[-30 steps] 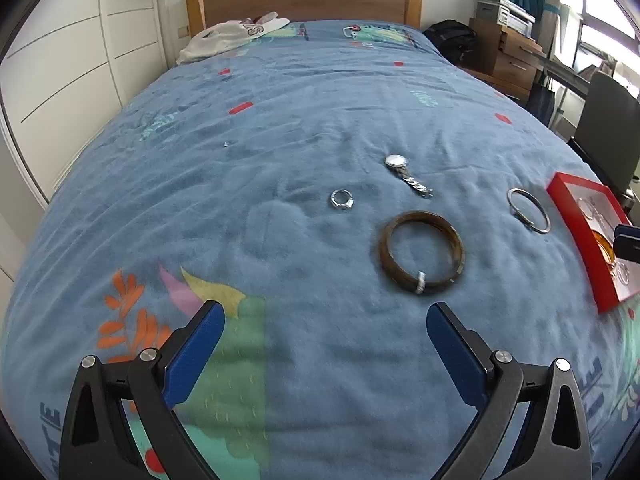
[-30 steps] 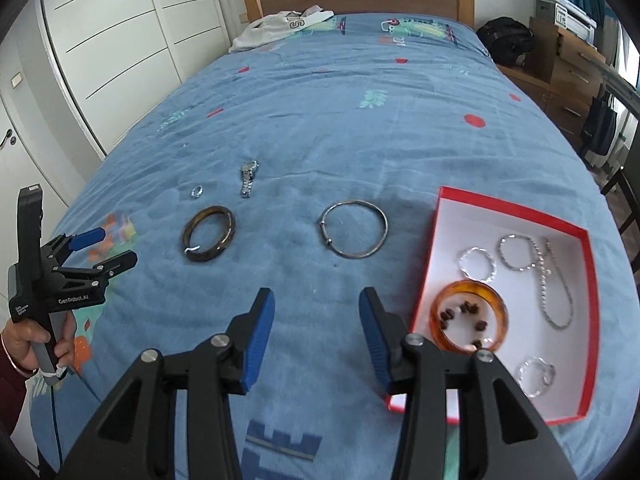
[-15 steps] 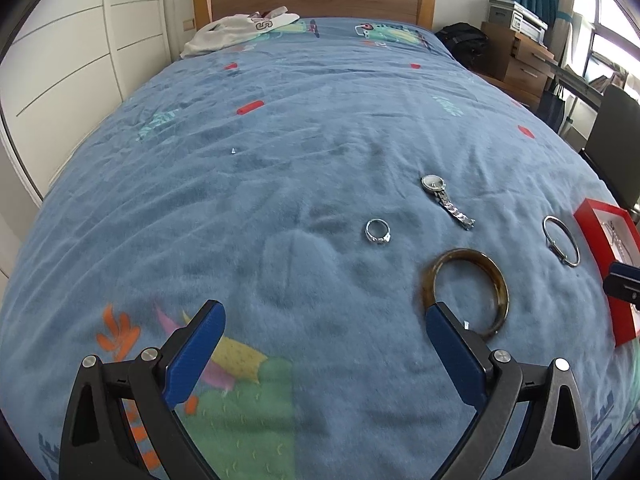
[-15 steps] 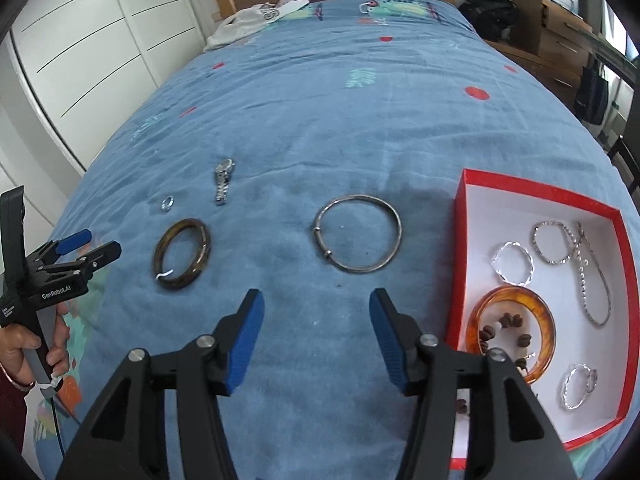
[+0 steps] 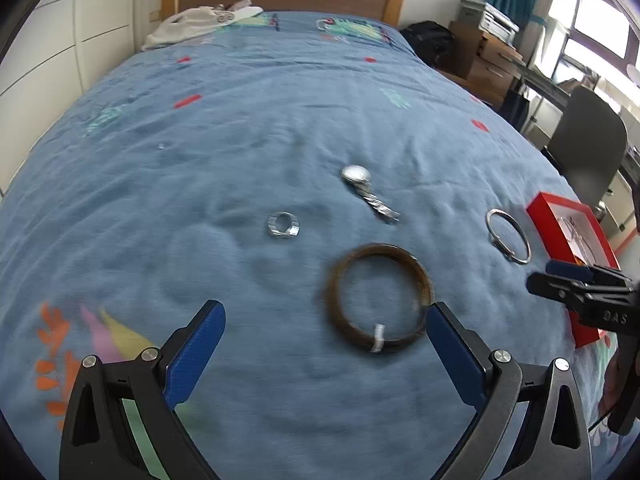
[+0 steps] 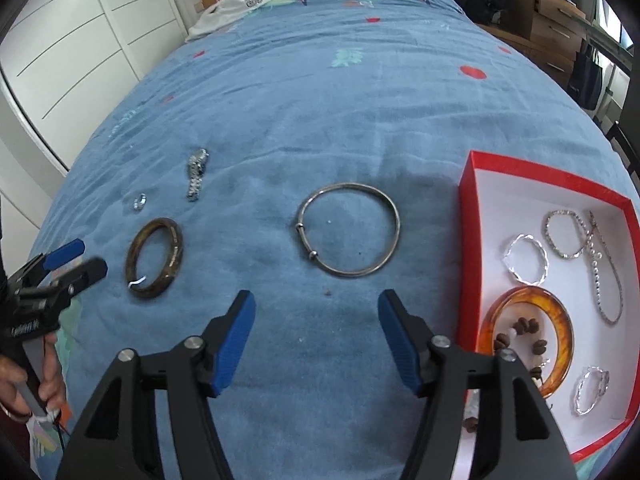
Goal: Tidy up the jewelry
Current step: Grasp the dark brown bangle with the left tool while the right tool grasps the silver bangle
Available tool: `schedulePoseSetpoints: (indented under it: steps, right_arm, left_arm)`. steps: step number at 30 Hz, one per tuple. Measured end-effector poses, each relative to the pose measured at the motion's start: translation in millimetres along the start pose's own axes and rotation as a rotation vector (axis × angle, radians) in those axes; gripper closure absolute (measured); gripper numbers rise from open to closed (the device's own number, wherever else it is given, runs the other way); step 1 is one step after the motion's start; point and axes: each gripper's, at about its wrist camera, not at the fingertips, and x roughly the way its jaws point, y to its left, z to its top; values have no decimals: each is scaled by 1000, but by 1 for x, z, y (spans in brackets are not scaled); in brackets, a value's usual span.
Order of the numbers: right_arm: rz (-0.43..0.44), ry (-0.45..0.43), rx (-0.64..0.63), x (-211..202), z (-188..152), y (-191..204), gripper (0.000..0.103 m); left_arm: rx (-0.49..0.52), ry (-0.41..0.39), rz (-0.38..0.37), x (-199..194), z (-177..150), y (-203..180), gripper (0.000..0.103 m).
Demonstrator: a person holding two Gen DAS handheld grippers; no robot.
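Now the right gripper (image 6: 316, 312), jaws opening with nothing between them, hangs before the silver bangle (image 6: 350, 230); best straddle its rim squarely. Left gripper (image 5: 322, 320) gapes wide, empty.

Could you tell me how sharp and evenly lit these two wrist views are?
Left wrist view: slight motion blur smears the brown bangle, and the window is blown out. Right wrist view: crisp on the silver bangle; a soft shadow darkens the bedspread beside the red box. Both bend at the edges.
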Motion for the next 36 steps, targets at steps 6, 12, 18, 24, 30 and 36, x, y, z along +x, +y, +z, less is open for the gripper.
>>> schedulePoseSetpoints:
  steps: [6, 12, 18, 24, 30, 36]
  right_arm:
    - [-35, 21, 44, 13, 7, -6, 32]
    - [-56, 9, 22, 24, 19, -4, 30]
    - [-69, 2, 6, 35, 34, -4, 29]
    - [-110, 21, -14, 45, 42, -1, 29]
    - [-116, 2, -24, 44, 42, -2, 34]
    - [-84, -34, -44, 33, 36, 2, 34]
  left_arm:
    - [19, 27, -8, 18, -2, -20, 4]
    - [30, 46, 28, 37, 1, -27, 4]
    - [34, 57, 54, 50, 1, -31, 4]
    - [45, 46, 72, 53, -1, -35, 17]
    - [36, 25, 59, 48, 0, -33, 28]
    - [29, 10, 60, 36, -4, -30, 28]
